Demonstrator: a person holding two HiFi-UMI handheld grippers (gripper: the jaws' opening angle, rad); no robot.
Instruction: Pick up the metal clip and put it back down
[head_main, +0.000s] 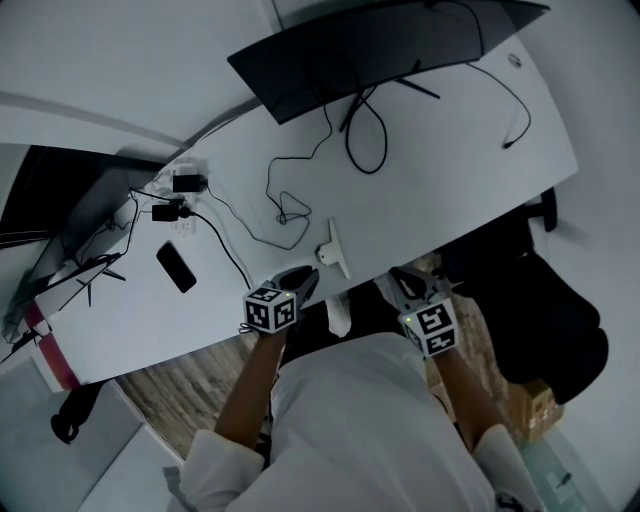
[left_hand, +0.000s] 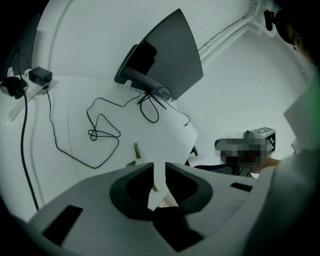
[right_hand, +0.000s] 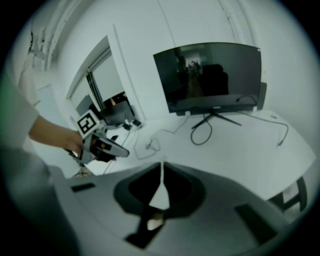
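The metal clip (head_main: 333, 248), a pale T-shaped piece, lies on the white desk (head_main: 450, 170) close to its front edge. My left gripper (head_main: 304, 276) hovers just in front of it and to its left. In the left gripper view the jaws (left_hand: 159, 172) stand a little apart with nothing between them, and the clip (left_hand: 136, 151) lies on the desk just beyond them. My right gripper (head_main: 401, 279) hangs off the desk's front edge to the right of the clip, empty. In the right gripper view its fingertips (right_hand: 161, 169) meet.
A dark monitor (head_main: 380, 45) stands at the back and a second screen (head_main: 70, 210) at the left. A black phone (head_main: 176, 266), a power strip with adapters (head_main: 178, 198) and looping black cables (head_main: 285, 205) lie on the desk. A black chair (head_main: 545, 300) sits at the right.
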